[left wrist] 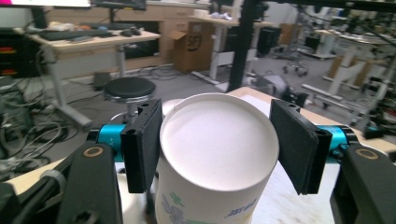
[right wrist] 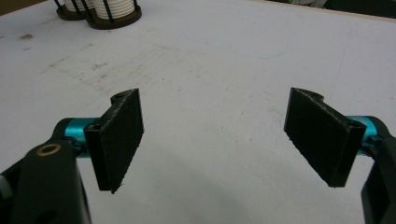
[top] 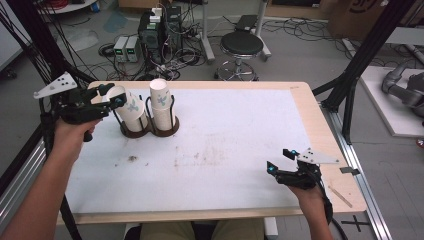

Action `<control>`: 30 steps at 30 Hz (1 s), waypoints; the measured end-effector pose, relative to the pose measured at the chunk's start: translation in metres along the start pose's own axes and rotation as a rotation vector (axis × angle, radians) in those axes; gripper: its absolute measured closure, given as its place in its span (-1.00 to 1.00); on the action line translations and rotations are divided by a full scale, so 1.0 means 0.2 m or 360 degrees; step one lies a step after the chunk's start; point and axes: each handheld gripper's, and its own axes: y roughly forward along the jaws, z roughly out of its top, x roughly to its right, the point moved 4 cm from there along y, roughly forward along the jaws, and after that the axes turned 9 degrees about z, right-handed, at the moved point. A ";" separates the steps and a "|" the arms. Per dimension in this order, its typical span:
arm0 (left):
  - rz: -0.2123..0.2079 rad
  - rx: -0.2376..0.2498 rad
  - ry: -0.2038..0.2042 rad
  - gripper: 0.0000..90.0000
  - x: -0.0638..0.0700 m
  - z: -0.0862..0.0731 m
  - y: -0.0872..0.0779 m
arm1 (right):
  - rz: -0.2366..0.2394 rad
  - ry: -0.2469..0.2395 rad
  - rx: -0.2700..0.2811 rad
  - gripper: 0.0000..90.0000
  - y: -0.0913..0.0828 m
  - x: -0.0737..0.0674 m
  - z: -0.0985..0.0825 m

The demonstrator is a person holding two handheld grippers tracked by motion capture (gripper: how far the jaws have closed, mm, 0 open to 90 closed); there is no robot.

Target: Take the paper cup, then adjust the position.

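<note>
Your left hand-held gripper [top: 114, 96] clamped a paper cup [left wrist: 218, 154] above the stained white surface [top: 225, 150]. Your right hand-held gripper [top: 281, 161] stood open. A stool [top: 241, 46] and cables [top: 115, 65] lay beyond.

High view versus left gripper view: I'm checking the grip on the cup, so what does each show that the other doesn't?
High view alone: the tilted paper cup sits in the left ring of a dark two-ring holder, a second cup stands upright in the right ring, and the right hand-held gripper, jaws apart, holds nothing over the white mat.

Left gripper view alone: both black pads press the cup's sides just under its closed white end.

Both: the left hand-held gripper shut on that cup, and the black stool.
</note>
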 end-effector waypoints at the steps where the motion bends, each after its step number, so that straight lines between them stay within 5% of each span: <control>1: -0.0031 0.0006 0.0000 -0.18 0.02 -0.01 -0.01 | 0.0000 0.0000 0.0000 -0.55 0.00 0.00 0.00; 6: -0.0148 -0.0003 0.0038 -0.18 0.12 -0.08 0.00 | 0.0006 -0.0009 -0.0012 -0.55 0.02 -0.01 0.01; 19: -0.0311 -0.0050 0.0055 -0.18 0.31 -0.20 0.11 | 0.0038 -0.0014 -0.0012 -0.55 0.03 -0.03 0.02; 30: -0.0437 -0.0093 0.0073 -0.18 0.46 -0.27 0.22 | 0.0196 -0.0049 -0.0014 -0.55 0.07 -0.08 0.05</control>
